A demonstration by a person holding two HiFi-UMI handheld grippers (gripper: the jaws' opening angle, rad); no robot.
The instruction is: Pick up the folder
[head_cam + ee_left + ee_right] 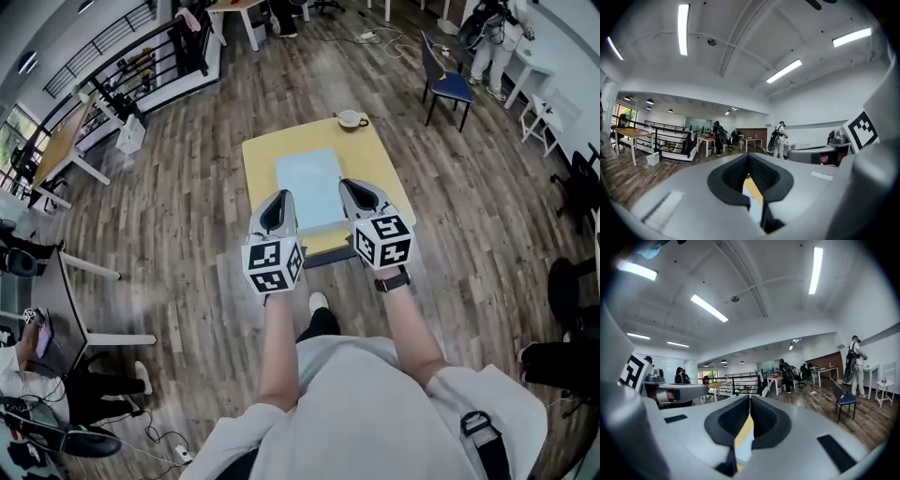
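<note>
A pale blue folder lies flat on a small yellow table in the head view. My left gripper hangs over the folder's near left corner and my right gripper over its near right edge; I cannot tell whether either touches it. Both are shut with nothing between their jaws. In the left gripper view the closed left gripper shows a sliver of table and folder beneath it. The right gripper view shows the same: the right gripper shut, the folder below.
A cup on a saucer stands at the table's far edge. A blue chair is beyond to the right, with a person behind it. A black railing and desks run along the left. The floor is wood plank.
</note>
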